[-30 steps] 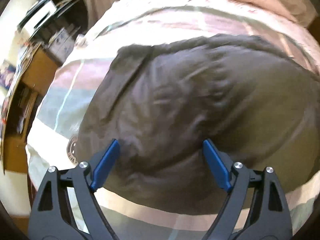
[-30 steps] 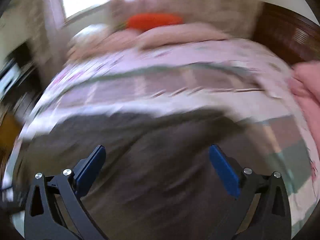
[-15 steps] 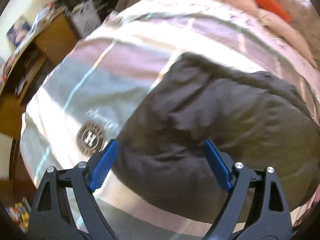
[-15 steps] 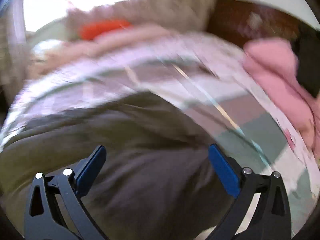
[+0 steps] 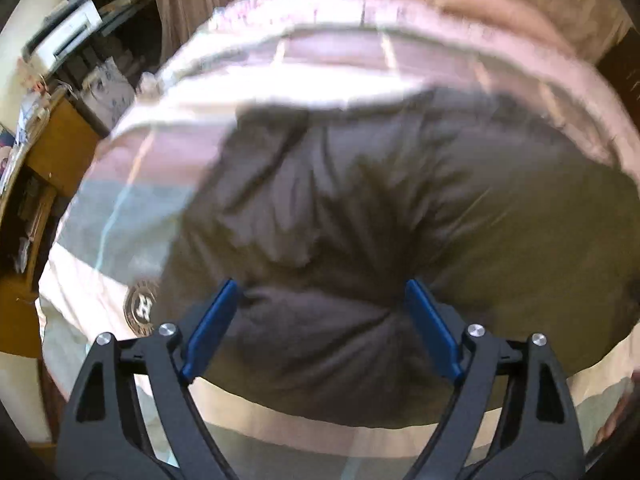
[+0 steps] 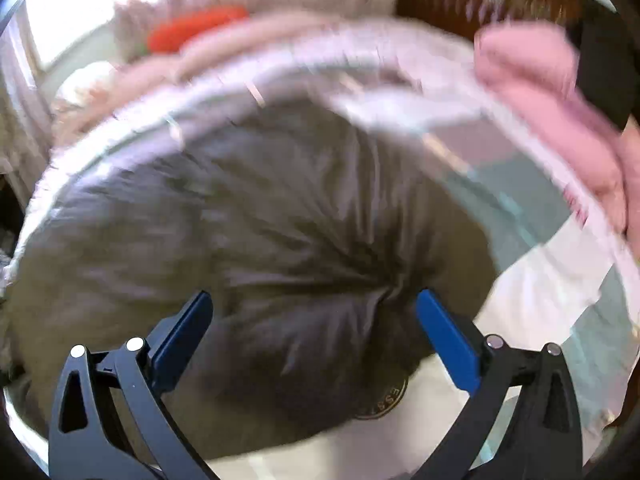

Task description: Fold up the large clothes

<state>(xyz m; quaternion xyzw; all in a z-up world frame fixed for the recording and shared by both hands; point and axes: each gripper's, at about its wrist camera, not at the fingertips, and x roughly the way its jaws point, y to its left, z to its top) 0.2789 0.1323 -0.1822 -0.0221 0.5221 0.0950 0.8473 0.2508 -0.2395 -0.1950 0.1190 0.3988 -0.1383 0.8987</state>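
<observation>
A large dark grey garment (image 5: 384, 216) lies spread and wrinkled on the bed (image 5: 132, 208). It also fills the right wrist view (image 6: 256, 224). My left gripper (image 5: 320, 328) is open and hovers close over the garment's near left part, the cloth bunched between its blue pads (image 5: 208, 328). My right gripper (image 6: 316, 340) is open over the garment's near right part, with folds gathering toward its right pad (image 6: 448, 340).
The bed has a striped pink, white and teal cover with a round logo (image 5: 142, 308). Pink clothes (image 6: 552, 120) lie at the right. An orange item (image 6: 192, 30) and pillows sit at the bed's head. A wooden desk (image 5: 48, 152) and shelves stand on the left.
Both grippers have swung back toward the garment's middle and come lower over it. The cloth now bunches between the pads of each. Both stay open.
</observation>
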